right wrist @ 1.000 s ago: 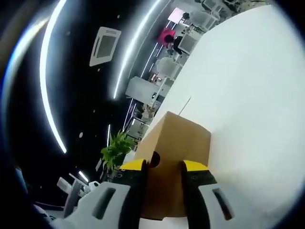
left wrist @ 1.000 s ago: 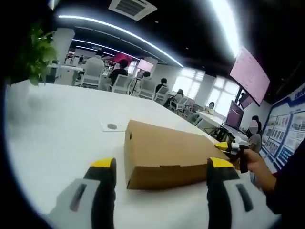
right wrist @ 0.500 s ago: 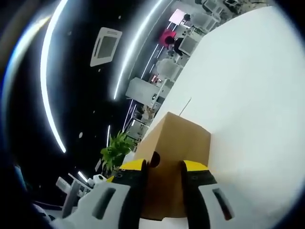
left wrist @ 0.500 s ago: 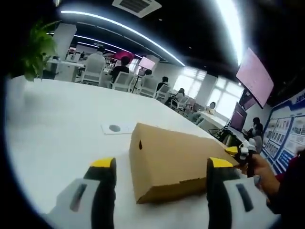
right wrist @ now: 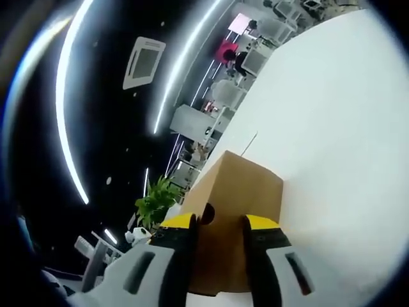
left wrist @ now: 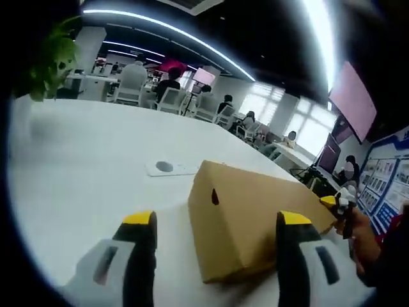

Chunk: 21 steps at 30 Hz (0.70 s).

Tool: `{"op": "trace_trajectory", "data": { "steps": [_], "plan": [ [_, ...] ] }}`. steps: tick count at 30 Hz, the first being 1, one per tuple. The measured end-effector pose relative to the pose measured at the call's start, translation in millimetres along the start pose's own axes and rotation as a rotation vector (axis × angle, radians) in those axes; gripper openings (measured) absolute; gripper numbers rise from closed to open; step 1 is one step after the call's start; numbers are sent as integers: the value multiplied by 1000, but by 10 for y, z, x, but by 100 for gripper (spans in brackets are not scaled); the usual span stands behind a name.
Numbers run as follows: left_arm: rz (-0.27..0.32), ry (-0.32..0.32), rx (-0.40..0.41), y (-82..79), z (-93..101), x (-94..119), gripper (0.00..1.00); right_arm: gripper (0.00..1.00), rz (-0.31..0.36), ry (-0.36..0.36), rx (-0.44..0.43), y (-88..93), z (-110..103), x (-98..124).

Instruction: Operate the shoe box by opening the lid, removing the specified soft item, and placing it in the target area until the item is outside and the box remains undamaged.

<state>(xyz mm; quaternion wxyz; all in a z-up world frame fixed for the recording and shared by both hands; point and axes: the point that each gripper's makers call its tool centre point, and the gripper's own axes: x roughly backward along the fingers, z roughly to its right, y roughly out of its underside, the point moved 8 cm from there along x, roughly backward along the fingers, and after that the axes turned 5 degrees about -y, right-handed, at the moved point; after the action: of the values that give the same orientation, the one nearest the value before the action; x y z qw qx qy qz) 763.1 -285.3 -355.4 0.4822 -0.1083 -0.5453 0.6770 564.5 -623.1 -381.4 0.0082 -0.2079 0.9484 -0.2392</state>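
On white table [left wrist: 83, 166], shoe box [left wrist: 255, 214] lengthwise rightward.

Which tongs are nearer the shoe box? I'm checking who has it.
Right. The right tongs straddle the shoe box end panel, touching it; the left tongs hang open, short of it.

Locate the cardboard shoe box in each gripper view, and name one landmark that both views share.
Left gripper view: the shoe box lies closed on the white table, lower centre-right, partly behind the left claw.
Right gripper view: the shoe box sits bottom centre, its end between the jaws of the right claw.
Shared landmark: the green potted plant.
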Motion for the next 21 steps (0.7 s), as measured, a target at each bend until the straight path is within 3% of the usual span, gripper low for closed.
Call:
{"op": "trace_trajectory", "data": {
  "steps": [5,9,21],
  "plan": [
    [2,32,101,3,-52,-77,77,29,3,-3,0,-29,29,-6],
    [-21,18,104,55,-115,-138,74,29,4,-3,4,-12,14,-10],
    [-55,46,185,102,-162,-182,80,29,8,-3,3,110,-90,-18]
  ]
}}
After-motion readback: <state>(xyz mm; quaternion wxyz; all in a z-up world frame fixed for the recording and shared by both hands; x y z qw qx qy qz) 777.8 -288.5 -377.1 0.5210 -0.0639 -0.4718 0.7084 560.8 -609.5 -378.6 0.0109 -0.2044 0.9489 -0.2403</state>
